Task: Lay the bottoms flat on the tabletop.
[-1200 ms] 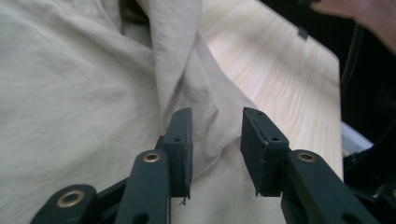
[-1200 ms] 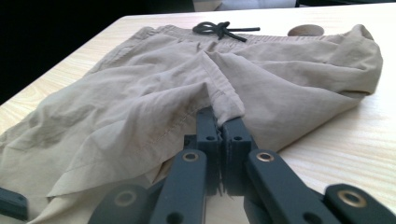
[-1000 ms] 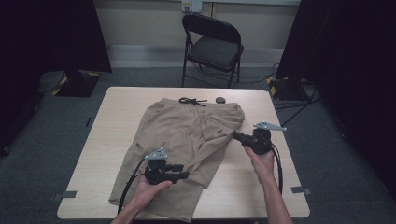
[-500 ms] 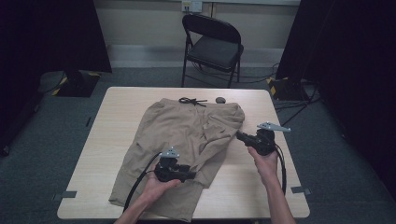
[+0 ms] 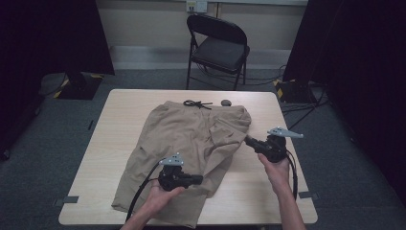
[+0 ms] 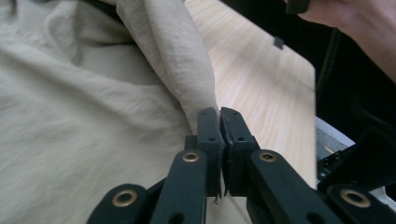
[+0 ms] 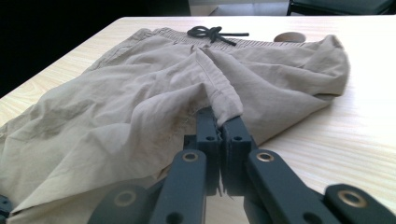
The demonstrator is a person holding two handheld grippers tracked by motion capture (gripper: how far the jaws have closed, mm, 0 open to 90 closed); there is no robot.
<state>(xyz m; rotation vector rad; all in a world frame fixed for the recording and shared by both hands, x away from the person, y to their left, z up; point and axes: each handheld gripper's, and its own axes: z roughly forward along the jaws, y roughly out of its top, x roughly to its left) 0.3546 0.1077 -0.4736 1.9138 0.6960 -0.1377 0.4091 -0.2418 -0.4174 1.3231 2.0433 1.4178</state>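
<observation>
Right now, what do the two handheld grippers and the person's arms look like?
Both the left gripper and right gripper are black, each topped by a grey three-cornered plate and trailing a black cable. Up close, the fingers are flat black blocks on arms with brass-coloured rivets. The forearms are bare, with no sleeves visible.

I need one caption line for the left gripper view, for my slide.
Left hand-held gripper shut on a fold of beige shorts above a wooden table.

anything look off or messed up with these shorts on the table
The tan shorts lie crumpled: the right leg is bunched toward the middle, and a darker smudge shows on the cloth in the right gripper view. Both the left gripper and the right gripper pinch folds of fabric. Nothing looks torn.
</observation>
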